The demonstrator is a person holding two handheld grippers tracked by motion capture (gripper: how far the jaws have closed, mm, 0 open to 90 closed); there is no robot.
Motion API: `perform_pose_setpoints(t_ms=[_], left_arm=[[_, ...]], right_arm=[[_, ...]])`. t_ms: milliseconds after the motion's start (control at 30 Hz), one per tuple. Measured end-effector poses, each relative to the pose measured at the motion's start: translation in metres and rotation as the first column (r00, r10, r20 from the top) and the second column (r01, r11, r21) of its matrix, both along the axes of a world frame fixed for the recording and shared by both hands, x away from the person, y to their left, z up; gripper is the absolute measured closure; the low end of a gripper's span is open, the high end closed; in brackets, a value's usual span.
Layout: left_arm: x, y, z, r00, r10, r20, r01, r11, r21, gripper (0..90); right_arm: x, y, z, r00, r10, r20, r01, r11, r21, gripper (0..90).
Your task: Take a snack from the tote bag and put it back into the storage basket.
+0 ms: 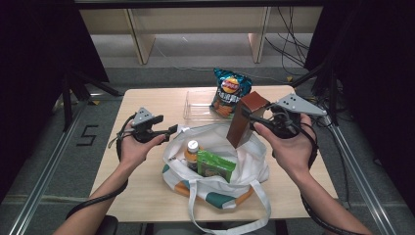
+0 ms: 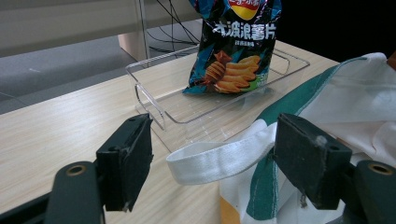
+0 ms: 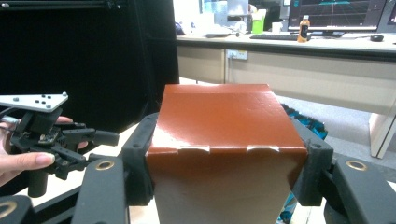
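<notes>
Pale wood-grain covers the surface (image 1: 147,176), which stands on grey carpet between dark curtains, with light cabinet legs and loose cables behind it; a metal rail runs along the floor on each side, and a "5" is marked on the carpet to the left. Near the far edge lies a clear tray (image 1: 198,107) with a blue chip bag (image 1: 229,93) leaning upright in its right end; the left gripper view shows the tray (image 2: 154,100) empty beside the chip bag (image 2: 233,51). Nearer the person sits a white tote (image 1: 244,169) with green and orange trim, its mouth open and its straps trailing off the near edge; inside it are a bottle (image 1: 192,151) with a white cap and a green pack (image 1: 215,165) lying just beside it.

Both forearms come in from below; the left hand (image 1: 134,149) holds the left gripper (image 1: 171,129) level at the tote's left rim, jaws released and standing apart, with a white strap (image 2: 215,158) lying between them untouched. The right hand (image 1: 288,147) holds the right gripper (image 1: 252,122) above the tote's right side, pointing left, clenched on a brown box (image 1: 247,120); the box (image 3: 224,140) hangs tilted in the air over the tote's opening, one jaw on each side.
</notes>
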State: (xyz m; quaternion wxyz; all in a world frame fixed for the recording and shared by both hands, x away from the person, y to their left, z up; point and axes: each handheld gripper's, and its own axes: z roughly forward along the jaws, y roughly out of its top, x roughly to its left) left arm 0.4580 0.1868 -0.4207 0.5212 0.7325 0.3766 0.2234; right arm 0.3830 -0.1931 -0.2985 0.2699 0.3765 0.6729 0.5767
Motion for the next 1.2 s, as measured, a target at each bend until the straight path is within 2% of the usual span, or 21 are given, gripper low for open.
perform_pose_setpoints(t_ms=[200, 267, 300, 400, 500, 600, 700, 733, 1033, 1067, 1100, 1167, 1200], left_arm=[[0.000, 0.000, 0.000, 1.0000, 0.002, 0.000, -0.002, 1.0000, -0.001, 27.0], [0.000, 0.000, 0.000, 1.0000, 0.002, -0.001, -0.002, 1.0000, -0.001, 27.0], [0.000, 0.000, 0.000, 1.0000, 0.002, -0.001, -0.002, 1.0000, 0.000, 27.0], [0.000, 0.000, 0.000, 1.0000, 0.001, 0.000, -0.001, 1.0000, 0.001, 27.0], [0.000, 0.000, 0.000, 1.0000, 0.002, 0.000, -0.002, 1.0000, 0.000, 27.0], [0.000, 0.000, 0.000, 1.0000, 0.001, 0.001, -0.001, 1.0000, 0.000, 27.0], [0.000, 0.000, 0.000, 1.0000, 0.002, 0.000, -0.002, 1.0000, -0.001, 27.0], [0.000, 0.000, 0.000, 1.0000, 0.001, 0.000, -0.001, 1.0000, 0.001, 27.0], [0.000, 0.000, 0.000, 1.0000, 0.000, 0.000, 0.000, 1.0000, -0.001, 27.0], [0.000, 0.000, 0.000, 1.0000, 0.000, 0.000, 0.000, 1.0000, -0.001, 27.0], [0.000, 0.000, 0.000, 1.0000, 0.001, -0.001, -0.001, 1.0000, -0.001, 27.0], [0.000, 0.000, 0.000, 1.0000, 0.000, 0.001, 0.000, 1.0000, -0.002, 27.0], [0.000, 0.000, 0.000, 1.0000, 0.000, 0.001, 0.000, 1.0000, -0.001, 27.0]], right_arm=[[0.005, -0.003, 0.008, 0.9995, -0.008, 0.032, 0.008, 0.9999, -0.008, 39.1], [0.005, -0.003, 0.010, 0.9998, -0.014, 0.012, 0.014, 0.9999, 0.005, 39.1], [0.006, -0.004, 0.010, 0.9996, -0.013, 0.026, 0.013, 0.9999, -0.006, 39.1], [0.008, -0.005, 0.010, 0.9994, -0.017, 0.031, 0.017, 0.9999, -0.001, 39.1], [0.009, -0.005, 0.010, 0.9996, -0.026, 0.011, 0.026, 0.9996, 0.011, 39.1], [0.013, -0.006, 0.011, 0.9991, -0.023, 0.034, 0.023, 0.9997, 0.007, 39.1], [0.015, -0.007, 0.012, 0.9991, -0.026, 0.034, 0.025, 0.9996, 0.014, 39.1], [0.014, -0.007, 0.013, 0.9992, -0.034, 0.020, 0.034, 0.9993, 0.015, 39.1], [0.020, -0.008, 0.024, 0.9977, -0.043, 0.053, 0.043, 0.9990, 0.011, 39.2], [0.020, -0.008, 0.025, 0.9980, -0.045, 0.045, 0.044, 0.9989, 0.016, 39.2], [0.022, -0.009, 0.026, 0.9970, -0.043, 0.064, 0.042, 0.9991, 0.007, 39.2], [0.023, -0.009, 0.029, 0.9975, -0.053, 0.047, 0.052, 0.9984, 0.021, 39.1], [0.024, -0.010, 0.029, 0.9972, -0.049, 0.057, 0.048, 0.9987, 0.019, 39.2]])
